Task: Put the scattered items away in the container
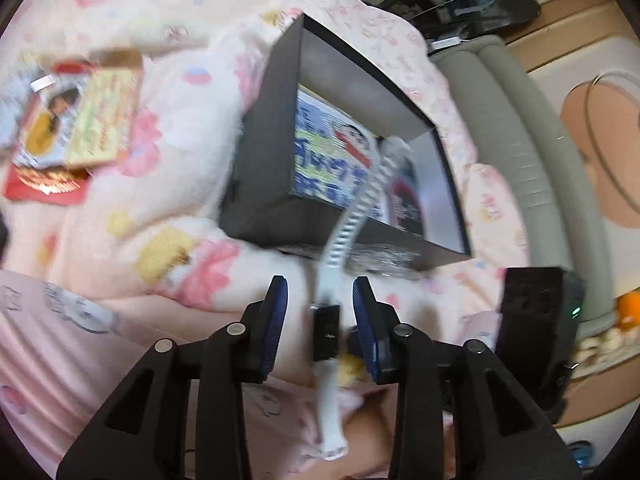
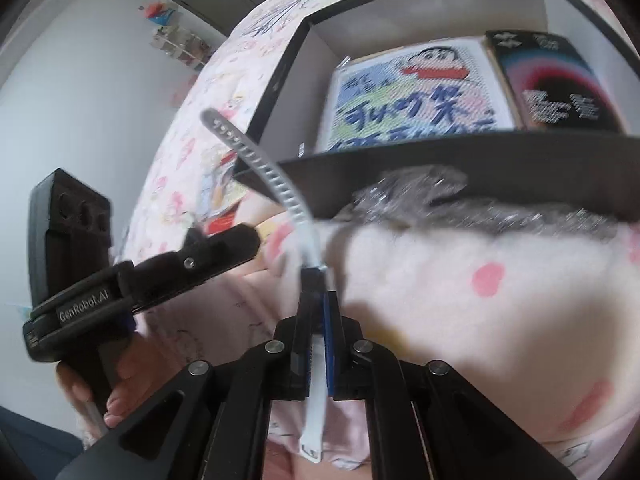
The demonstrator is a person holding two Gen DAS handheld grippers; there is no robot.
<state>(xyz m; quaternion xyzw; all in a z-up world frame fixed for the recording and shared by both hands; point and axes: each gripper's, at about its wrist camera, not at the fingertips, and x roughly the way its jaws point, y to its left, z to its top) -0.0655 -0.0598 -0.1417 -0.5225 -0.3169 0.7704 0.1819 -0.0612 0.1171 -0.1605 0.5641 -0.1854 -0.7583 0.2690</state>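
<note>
Right wrist view: the right tool (image 2: 318,340) clamps a watch (image 2: 280,184) at frame centre, strap toward the box (image 2: 400,168) — left tool (image 1: 320,320) wide open, releasing.

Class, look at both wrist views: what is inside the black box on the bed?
Inside the black box lie a cartoon-printed flat pack and a dark booklet, side by side. Whatever lies beneath them is covered; the near wall hides their lower edges.
</note>
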